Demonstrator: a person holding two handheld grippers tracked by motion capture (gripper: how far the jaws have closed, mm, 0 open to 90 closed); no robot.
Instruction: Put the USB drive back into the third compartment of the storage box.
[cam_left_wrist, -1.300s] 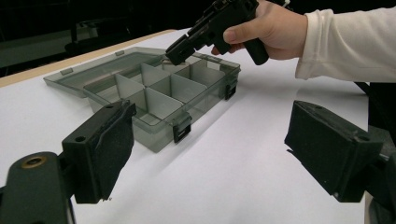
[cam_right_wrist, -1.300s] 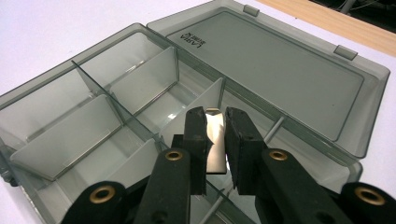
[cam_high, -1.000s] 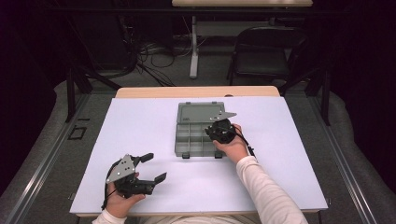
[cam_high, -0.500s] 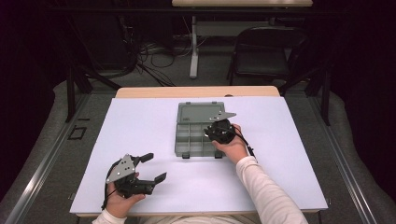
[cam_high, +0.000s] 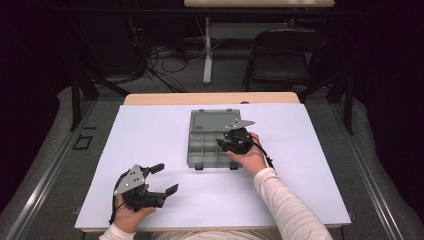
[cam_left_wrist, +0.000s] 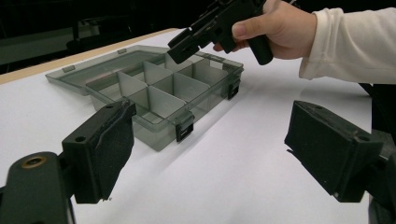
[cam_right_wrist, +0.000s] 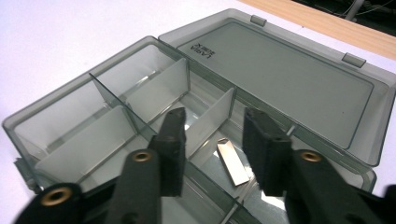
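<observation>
A smoky clear plastic organiser box (cam_high: 206, 150) lies open mid-table, its lid (cam_high: 215, 121) folded flat behind it. My right gripper (cam_high: 223, 144) hangs over the box's right side, pointing down into it. In the right gripper view its jaws (cam_right_wrist: 215, 116) stand apart and have just been opening. A small flat metal strip (cam_right_wrist: 232, 162) lies loose on the floor of the compartment under them, untouched by the pads. My left gripper (cam_high: 167, 178) rests near the table's front left, open and holding nothing (cam_left_wrist: 212, 121). The left gripper view also shows the box (cam_left_wrist: 159, 88) and the right gripper (cam_left_wrist: 184, 44).
A white sheet (cam_high: 150, 135) covers the table, with a wooden edge (cam_high: 210, 98) showing at the back. Thin dividers (cam_right_wrist: 140, 98) split the box into several compartments. A dark chair (cam_high: 282, 55) and cables (cam_high: 165, 60) stand on the floor beyond the table.
</observation>
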